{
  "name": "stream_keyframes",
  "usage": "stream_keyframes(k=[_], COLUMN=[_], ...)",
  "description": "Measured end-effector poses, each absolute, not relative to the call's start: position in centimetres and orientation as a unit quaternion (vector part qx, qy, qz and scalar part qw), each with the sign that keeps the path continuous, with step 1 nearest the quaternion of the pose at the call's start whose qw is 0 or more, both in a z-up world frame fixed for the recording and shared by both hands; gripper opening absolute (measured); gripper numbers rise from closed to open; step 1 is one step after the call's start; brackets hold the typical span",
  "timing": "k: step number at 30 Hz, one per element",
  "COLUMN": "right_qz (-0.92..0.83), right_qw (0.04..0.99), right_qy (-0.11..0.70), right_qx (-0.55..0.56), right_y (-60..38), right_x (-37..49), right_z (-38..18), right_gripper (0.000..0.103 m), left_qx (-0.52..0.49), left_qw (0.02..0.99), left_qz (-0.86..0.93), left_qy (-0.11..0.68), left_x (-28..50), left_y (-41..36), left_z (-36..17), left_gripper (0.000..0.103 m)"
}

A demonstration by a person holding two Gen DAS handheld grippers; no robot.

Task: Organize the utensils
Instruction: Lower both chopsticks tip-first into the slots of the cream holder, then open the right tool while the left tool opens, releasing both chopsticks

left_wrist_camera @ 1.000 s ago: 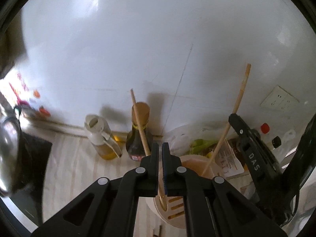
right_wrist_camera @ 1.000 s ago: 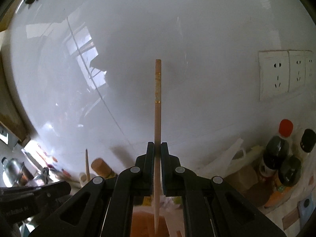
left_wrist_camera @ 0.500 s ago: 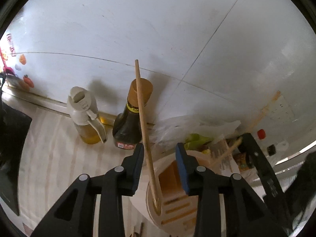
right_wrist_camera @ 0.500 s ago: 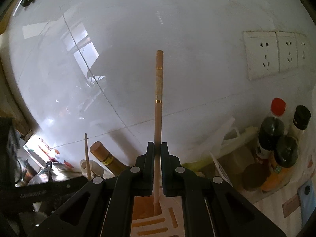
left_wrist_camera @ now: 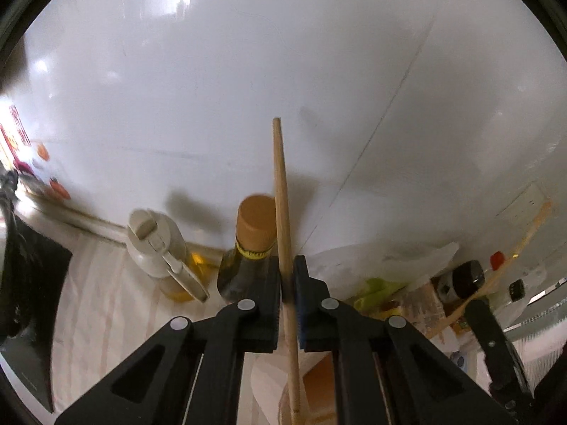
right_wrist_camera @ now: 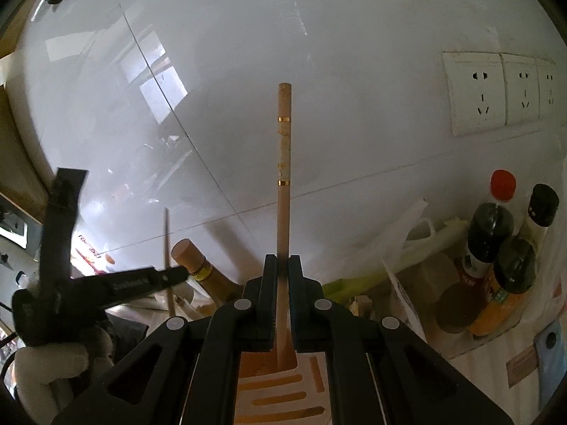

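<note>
While we hold a gripper in each hand, both are clamped on wooden chopsticks. Our left gripper (left_wrist_camera: 287, 283) has its jaws closed on a plain chopstick (left_wrist_camera: 282, 212); those jaws have just been closing onto it, and the stick now sits pinched between the pads, running up past them almost upright and down toward the holder (left_wrist_camera: 319, 389) below. Its lower end lies at the holder's rim, though we cannot tell whether it is inside a compartment. Our right gripper (right_wrist_camera: 282, 276) is likewise closed tight on a second chopstick (right_wrist_camera: 284, 177), one with two thin gold bands near its top, standing upright between the pads with its tip down in the holder's (right_wrist_camera: 276, 389) orange compartment, just behind the slotted white top. From the right wrist view we see the left gripper (right_wrist_camera: 170, 278) off to the left, a gloved hand (right_wrist_camera: 53, 364) gripping its handle. Behind the holder, along the counter's back edge against the white tiled wall (left_wrist_camera: 248, 88), stand an oil jug (left_wrist_camera: 159, 248) and a dark sauce bottle (left_wrist_camera: 248, 255) side by side. More bottles (right_wrist_camera: 496, 265) crowd the back right corner under the wall sockets (right_wrist_camera: 475, 94).
</note>
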State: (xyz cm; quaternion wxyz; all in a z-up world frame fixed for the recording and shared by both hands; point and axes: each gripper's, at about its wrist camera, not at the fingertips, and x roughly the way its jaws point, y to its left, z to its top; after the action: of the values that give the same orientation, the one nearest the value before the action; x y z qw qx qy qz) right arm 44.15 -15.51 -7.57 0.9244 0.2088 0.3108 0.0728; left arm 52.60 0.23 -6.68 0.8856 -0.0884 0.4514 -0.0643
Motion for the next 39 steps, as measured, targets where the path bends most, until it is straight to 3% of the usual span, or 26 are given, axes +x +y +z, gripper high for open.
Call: stream_keyframes(k=[11, 21, 33, 39], right_qz=[0.071, 0.075, 0.091, 0.098], right_qw=[0.930, 0.931, 0.928, 0.924], right_qy=[0.285, 0.291, 0.299, 0.312], right_qx=[0.221, 0.207, 0.204, 0.196], right_y=[-17.0, -16.7, -16.1, -15.6], right_x=[43.4, 43.6, 42.6, 42.8], right_z=[-5.6, -5.9, -6.4, -6.7], right_gripper=[0.006, 0.006, 0.006, 0.006], left_qx=[-0.060, -0.058, -0.059, -0.051], left_qw=[0.933, 0.921, 0.925, 0.909], left_qz=[-0.088, -0.100, -0.096, -0.118], left_qy=[0.345, 0.371, 0.363, 0.397], left_x=[50.2, 51.1, 51.0, 50.4], left_y=[-1.9, -2.8, -2.2, -3.0], left_z=[1.4, -2.9, -3.5, -5.4], left_gripper=[0.004, 0.004, 0.004, 0.004])
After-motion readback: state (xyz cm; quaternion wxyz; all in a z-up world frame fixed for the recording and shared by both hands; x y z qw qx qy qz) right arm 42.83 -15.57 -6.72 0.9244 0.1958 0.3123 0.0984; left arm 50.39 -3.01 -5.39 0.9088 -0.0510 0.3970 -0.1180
